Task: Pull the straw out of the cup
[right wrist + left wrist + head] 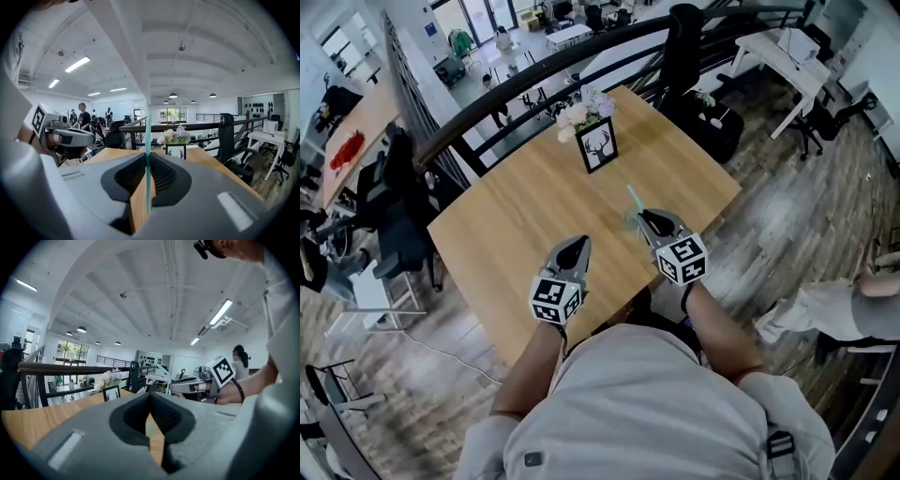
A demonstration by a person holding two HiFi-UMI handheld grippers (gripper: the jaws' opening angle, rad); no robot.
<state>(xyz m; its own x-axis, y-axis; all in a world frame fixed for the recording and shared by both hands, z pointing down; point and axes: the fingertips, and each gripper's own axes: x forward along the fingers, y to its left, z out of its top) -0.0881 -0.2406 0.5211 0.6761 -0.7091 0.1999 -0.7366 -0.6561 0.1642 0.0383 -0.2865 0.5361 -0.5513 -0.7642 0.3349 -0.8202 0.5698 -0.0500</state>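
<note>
A thin teal straw (pixel 633 198) stands up from my right gripper (pixel 643 216), which is shut on it above the wooden table (pixel 516 225). In the right gripper view the straw (pixel 148 140) runs upright between the pads of the right gripper (pixel 147 157), its lower end hanging free. A faint clear shape (pixel 629 222) by that gripper's tip may be the cup; I cannot tell. My left gripper (pixel 579 242) hovers to the left, shut and empty (pixel 150 412). From there I see the right gripper (pixel 176 385) with the straw (pixel 162 370) rising from it.
A framed deer picture with flowers (pixel 597 148) stands at the table's far edge, also in the gripper views (pixel 111 393) (pixel 176 151). A dark railing (pixel 534 84) runs behind the table. An office chair (pixel 684 47) stands at its far right corner.
</note>
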